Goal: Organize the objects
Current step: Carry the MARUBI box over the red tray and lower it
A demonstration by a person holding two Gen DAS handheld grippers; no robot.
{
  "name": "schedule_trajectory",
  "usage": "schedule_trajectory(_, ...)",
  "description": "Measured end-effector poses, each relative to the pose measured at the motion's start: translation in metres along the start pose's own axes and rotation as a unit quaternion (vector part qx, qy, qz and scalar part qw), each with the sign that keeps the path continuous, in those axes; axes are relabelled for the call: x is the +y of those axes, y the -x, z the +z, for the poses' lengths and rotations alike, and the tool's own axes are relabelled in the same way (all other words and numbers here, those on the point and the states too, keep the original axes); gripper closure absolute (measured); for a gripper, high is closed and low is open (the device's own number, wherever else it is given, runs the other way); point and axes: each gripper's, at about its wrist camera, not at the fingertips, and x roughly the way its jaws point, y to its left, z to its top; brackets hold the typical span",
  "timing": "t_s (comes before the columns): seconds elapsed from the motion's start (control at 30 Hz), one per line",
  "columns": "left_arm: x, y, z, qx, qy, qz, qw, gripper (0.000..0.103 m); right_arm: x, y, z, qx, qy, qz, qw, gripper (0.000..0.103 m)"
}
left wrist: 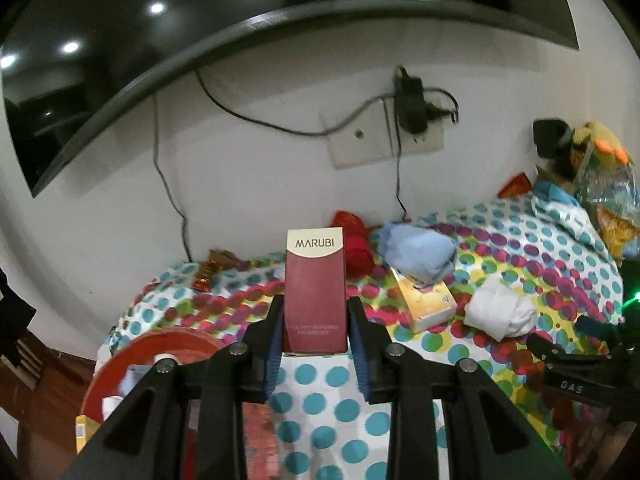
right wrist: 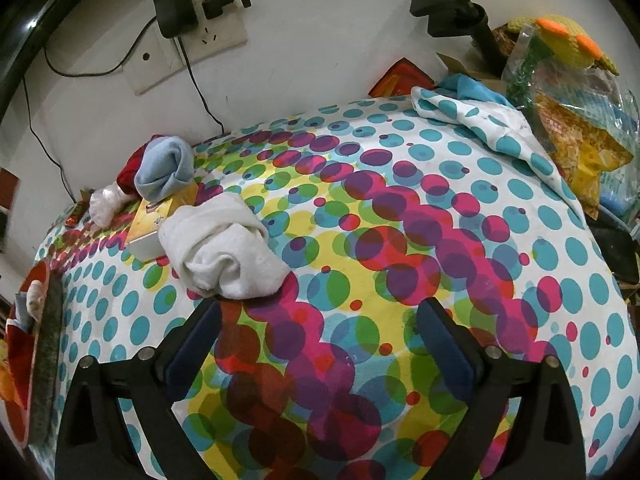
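Between the left gripper's fingers a maroon box stands clamped upright, long axis along them; red basket lies lower-left. Right gripper gapes empty, white sock just ahead-left.

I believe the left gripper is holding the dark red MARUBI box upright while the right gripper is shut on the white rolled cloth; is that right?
Not quite. The right gripper is open and empty; the white rolled cloth lies on the dotted tablecloth just beyond its left finger, as the right wrist view shows. The left gripper does hold the MARUBI box upright.
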Motion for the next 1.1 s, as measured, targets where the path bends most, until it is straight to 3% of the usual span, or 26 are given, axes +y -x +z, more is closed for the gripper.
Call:
schedule_trajectory(0.5,0.102,0.025,0.005,-0.003,0.072,0.072,0.9949,0.073,0.002,-0.003,-0.001,0.002,0.002,-0.003,1.000,0.003)
schedule_trajectory(0.83,0.176,0.021,-0.028,0.021,0.115,0.129,0.9847,0.073,0.003,-0.003,0.000,0.001,-0.001,0.000,1.000,0.001)
schedule_trajectory(1.1,0.237,0.035,-0.068,0.035,0.134,0.142,0.9802,0.073,0.002,-0.002,0.000,0.001,-0.003,0.001,1.000,0.001)
